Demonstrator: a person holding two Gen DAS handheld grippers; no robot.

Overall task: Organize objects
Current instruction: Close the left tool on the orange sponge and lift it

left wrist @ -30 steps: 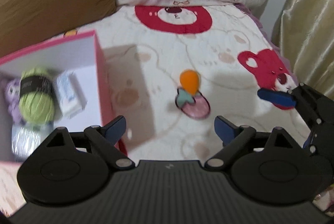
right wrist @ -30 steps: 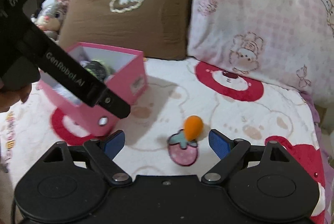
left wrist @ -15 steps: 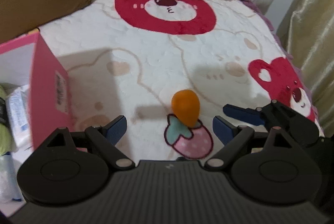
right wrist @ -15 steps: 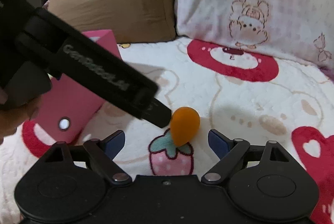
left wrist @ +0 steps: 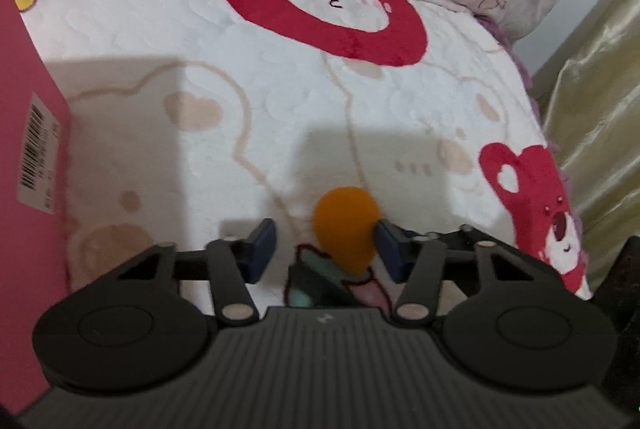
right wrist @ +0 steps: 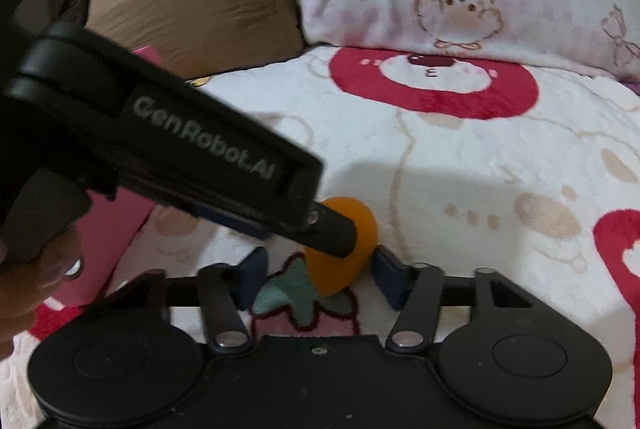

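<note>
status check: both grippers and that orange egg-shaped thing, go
Left gripper and right gripper both closing round the orange egg; neither clamped yet. Egg on the blanket. Grippers crowd each other; pink box to the left.

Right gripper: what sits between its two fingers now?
In the right wrist view, the orange egg-shaped toy sits between the closing right gripper fingers, with the left gripper's fingertip across it.
</note>
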